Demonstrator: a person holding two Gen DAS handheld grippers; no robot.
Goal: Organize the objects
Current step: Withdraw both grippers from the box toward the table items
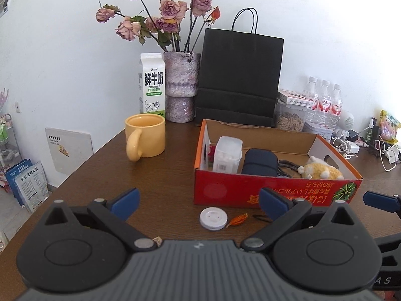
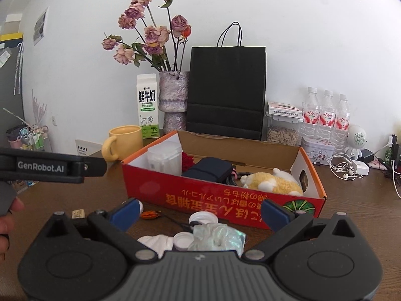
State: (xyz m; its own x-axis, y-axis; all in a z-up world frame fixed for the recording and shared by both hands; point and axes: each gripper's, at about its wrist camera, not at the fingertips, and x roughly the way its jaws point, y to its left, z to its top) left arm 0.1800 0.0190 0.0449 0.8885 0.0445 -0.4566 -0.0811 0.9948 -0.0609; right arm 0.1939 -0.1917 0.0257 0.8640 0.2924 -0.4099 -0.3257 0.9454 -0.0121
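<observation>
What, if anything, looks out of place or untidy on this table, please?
Small loose bits lie on the table in front of the red box: white caps, an orange dried flower and crumpled clear plastic. The box's print is upside down.

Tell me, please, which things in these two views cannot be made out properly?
- Red item in the box: hidden behind the plastic tub in both views.
- Clear wrap and white lump: right wrist view, cut off by the right claw body.
- Box print: upside down, too blurred to read.
- Dark cord: mostly covered by the pouch and plush toy.
</observation>
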